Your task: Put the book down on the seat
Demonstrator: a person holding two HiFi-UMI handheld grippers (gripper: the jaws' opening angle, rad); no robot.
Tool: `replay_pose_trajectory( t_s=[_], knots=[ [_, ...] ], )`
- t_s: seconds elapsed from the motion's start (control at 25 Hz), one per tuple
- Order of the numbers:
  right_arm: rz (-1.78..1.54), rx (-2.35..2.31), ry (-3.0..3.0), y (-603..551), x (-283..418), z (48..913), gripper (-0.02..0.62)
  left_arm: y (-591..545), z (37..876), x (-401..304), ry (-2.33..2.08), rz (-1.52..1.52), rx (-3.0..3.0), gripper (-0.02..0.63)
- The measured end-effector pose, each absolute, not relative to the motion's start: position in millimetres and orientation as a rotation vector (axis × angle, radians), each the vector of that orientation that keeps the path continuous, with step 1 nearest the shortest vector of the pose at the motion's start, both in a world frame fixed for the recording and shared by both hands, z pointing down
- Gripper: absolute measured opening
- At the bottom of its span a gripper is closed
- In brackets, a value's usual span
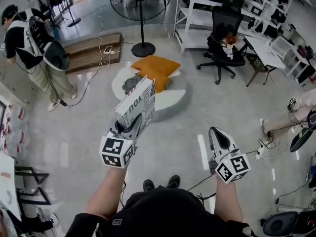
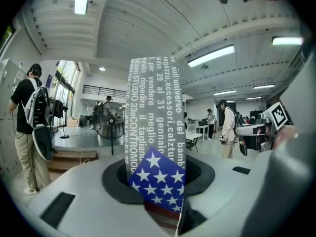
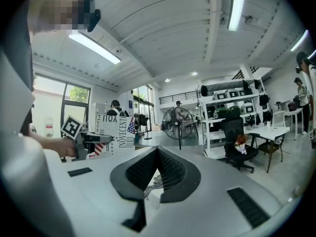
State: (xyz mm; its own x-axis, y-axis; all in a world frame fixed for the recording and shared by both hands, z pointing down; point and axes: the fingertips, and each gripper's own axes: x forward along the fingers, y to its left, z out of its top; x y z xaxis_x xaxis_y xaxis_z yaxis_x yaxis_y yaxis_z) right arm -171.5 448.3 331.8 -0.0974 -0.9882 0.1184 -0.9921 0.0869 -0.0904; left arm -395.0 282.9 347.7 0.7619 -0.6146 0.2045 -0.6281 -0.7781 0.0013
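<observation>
- Pale grey floor lay open on the left, edged by a person with a backpack and, beyond, a low wooden platform with a cable trailing off it.
- Left of centre, the left gripper was clamped on the lower end of the book, its jaws pressed to both covers.
- The book was held in the air over bare floor, short of the seat and touching nothing else. It stood on end out of the jaws, its long axis rising and leaning away towards the seat. A thin edge faced back along the gripper, and the printed cover with the stars-and-stripes corner faced the person's right.
- In the middle, the round white seat lay on the floor, with an orange cushion across its far side. Its near part was bare, with open floor all round. A pedestal fan stood just behind it.
- Right of centre, the right gripper hung over bare floor with its jaws together and nothing between them, well apart from the book.
- Farther right, a black office chair and white shelving closed off the room, and loose cables lay on the floor.
</observation>
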Motion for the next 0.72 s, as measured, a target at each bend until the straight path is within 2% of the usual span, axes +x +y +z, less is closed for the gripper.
replay_pose_trajectory(
  t_s=[0.36,0.72],
  knots=[
    [0.253,2.071,-2.357,465.4,-109.2,338.0,0.014,298.6,341.4,-318.0,-1.012,0.337,2.900,0.156],
    [0.316,2.067,-2.368,480.6,-65.3,344.9,0.014,312.4,341.6,-269.4,-1.007,0.355,2.894,0.156]
  ],
)
